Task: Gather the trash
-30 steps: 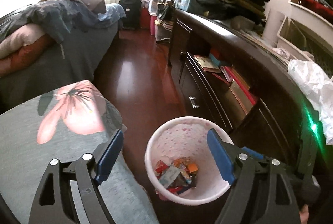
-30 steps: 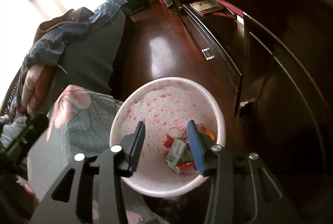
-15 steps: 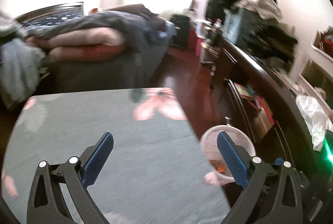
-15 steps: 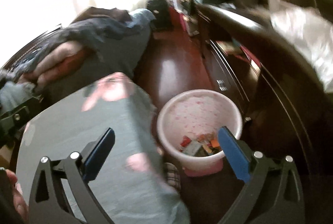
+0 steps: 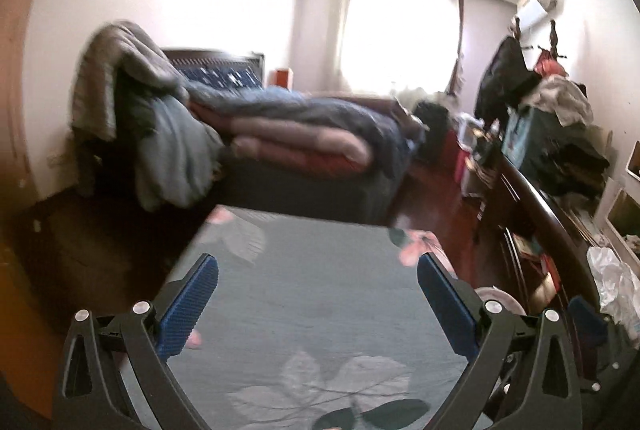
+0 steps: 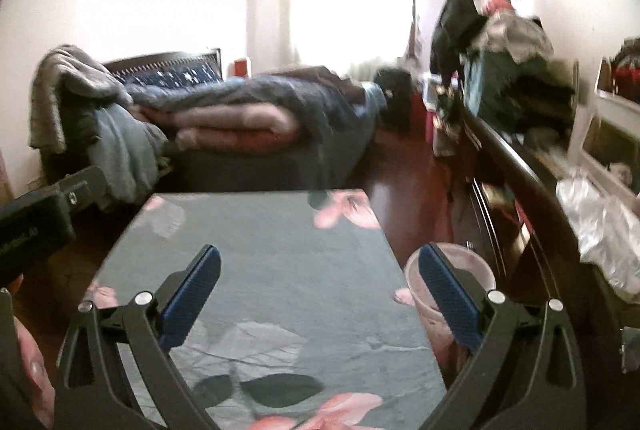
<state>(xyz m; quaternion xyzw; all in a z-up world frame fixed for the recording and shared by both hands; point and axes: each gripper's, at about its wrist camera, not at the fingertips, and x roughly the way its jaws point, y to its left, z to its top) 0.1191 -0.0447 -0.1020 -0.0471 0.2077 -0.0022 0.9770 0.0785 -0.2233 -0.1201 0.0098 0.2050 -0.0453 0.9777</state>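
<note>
Both grippers hang over a grey table (image 5: pixel 320 310) with a pink flower print. My left gripper (image 5: pixel 318 300) is open wide with nothing between its blue pads. My right gripper (image 6: pixel 320 286) is open just as wide and empty too. The pink trash bin (image 6: pixel 472 266) stands on the floor off the table's right edge, partly behind the right finger; its contents are hidden. In the left wrist view only a sliver of the bin's rim (image 5: pixel 504 298) shows. The left gripper's body (image 6: pixel 36 222) shows at the left edge of the right wrist view.
A bed (image 5: pixel 304 134) piled with blankets lies beyond the table (image 6: pixel 280 270). A long dark dresser (image 6: pixel 520 182) runs along the right, loaded with clothes and a crumpled white plastic bag (image 6: pixel 600 230). Red-brown floor (image 6: pixel 404 198) shows between bed and dresser. A bright window (image 5: pixel 400 34) fills the far wall.
Both grippers have risen and pulled back from above the bin to over the table, tilting up toward the room. The right gripper's jaws went from narrow to wide.
</note>
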